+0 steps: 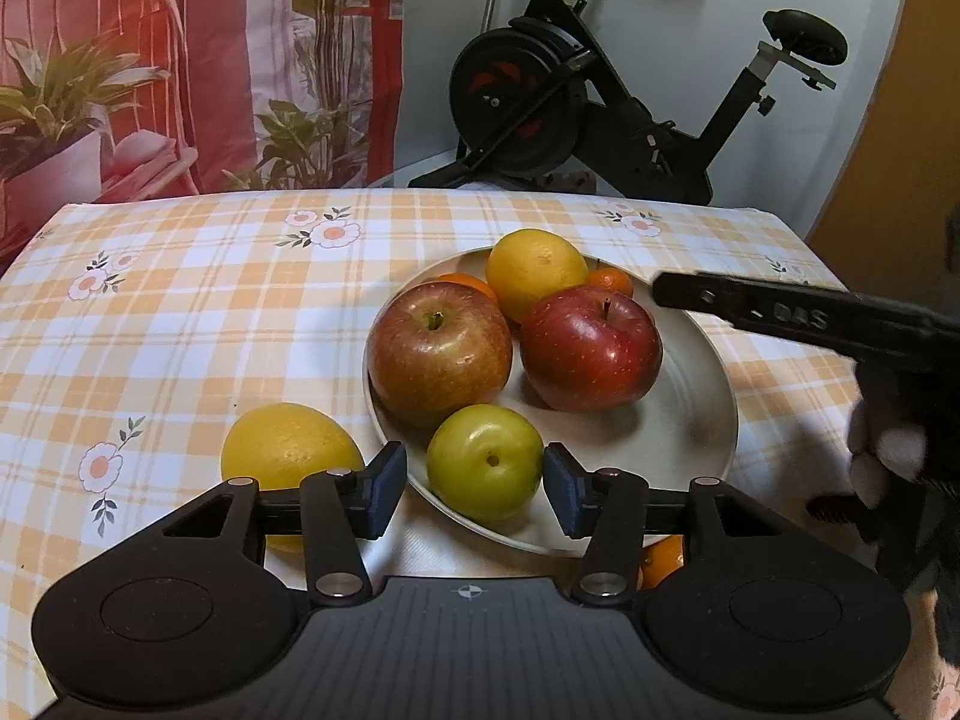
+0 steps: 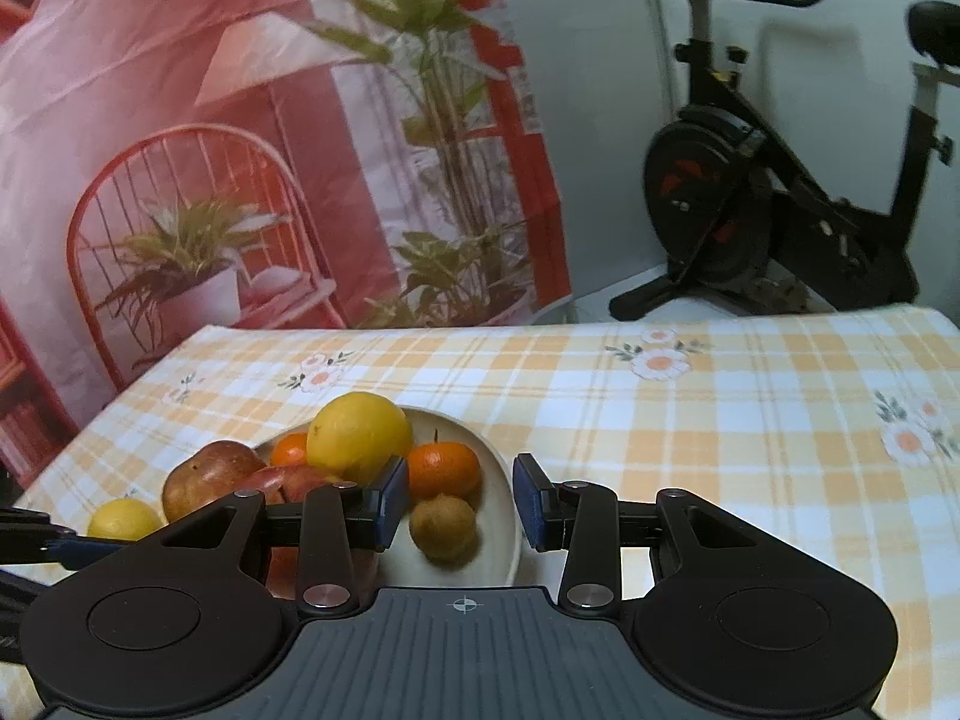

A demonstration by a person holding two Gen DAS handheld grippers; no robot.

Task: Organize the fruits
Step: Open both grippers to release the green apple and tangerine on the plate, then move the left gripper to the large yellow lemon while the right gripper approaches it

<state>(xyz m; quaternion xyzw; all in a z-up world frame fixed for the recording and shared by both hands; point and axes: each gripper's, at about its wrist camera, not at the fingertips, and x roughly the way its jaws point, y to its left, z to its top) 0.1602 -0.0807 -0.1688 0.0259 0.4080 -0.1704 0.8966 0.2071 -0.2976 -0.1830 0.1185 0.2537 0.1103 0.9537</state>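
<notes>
A beige plate (image 1: 696,420) on the checked tablecloth holds two red apples (image 1: 441,354) (image 1: 591,348), a yellow citrus (image 1: 534,279), two small oranges (image 1: 612,282) and a green plum (image 1: 485,462). My left gripper (image 1: 474,489) is open, its pads either side of the plum without touching it. A second yellow citrus (image 1: 288,456) lies on the cloth left of the plate. A small orange (image 1: 663,558) lies by the plate's near edge. My right gripper (image 2: 459,501) is open above the plate (image 2: 504,516), over a brown kiwi (image 2: 443,527) and an orange (image 2: 444,468).
The table's far edge (image 1: 420,192) meets a printed red backdrop (image 1: 180,60). An exercise bike (image 1: 600,90) stands behind the table. My right gripper shows in the left wrist view (image 1: 780,315) at the plate's right side.
</notes>
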